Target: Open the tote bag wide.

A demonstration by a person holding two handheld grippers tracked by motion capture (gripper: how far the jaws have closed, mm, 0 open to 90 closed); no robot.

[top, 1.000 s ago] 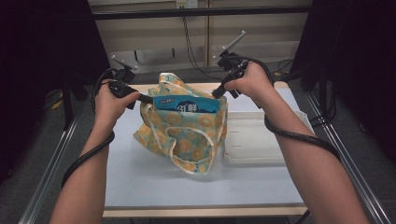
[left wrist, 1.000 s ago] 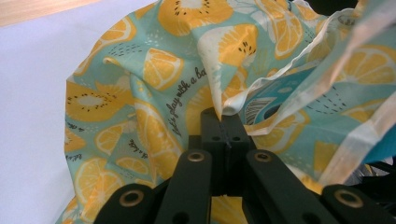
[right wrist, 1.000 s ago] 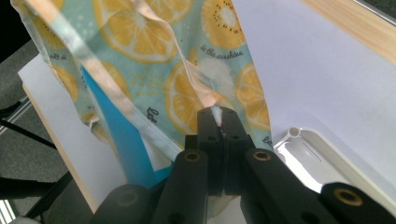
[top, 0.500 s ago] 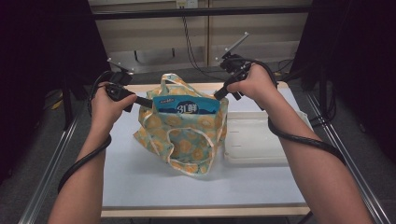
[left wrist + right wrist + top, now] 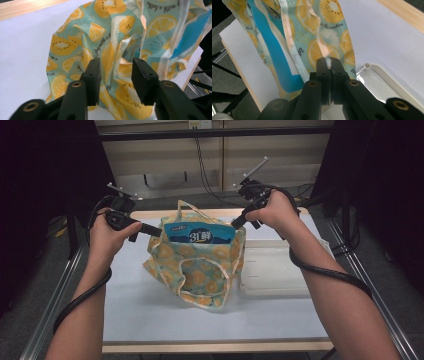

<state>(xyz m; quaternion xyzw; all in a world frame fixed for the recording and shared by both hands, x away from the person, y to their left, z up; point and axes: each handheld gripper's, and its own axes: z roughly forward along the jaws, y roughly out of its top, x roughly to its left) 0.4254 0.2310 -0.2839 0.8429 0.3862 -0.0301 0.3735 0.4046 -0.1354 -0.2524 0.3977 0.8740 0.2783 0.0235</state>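
Bag (image 5: 197, 270), blue pack (image 5: 199, 233) inside: left gripper (image 5: 116, 72) jaws just opened, fabric loose between them; right gripper (image 5: 328, 65) clamps the rim; left side released, bag settling on surface (image 5: 150, 320)

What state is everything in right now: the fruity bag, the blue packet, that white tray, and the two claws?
Fruit-print tote bag: standing on the table, mouth held open, one handle sticking up.
Blue packet: upright inside the bag, top poking out.
White tray: flat on the table beside the bag, empty.
Left claw: open, jaws just been opening, bag cloth loose between them.
Right claw: shut on the bag's rim.
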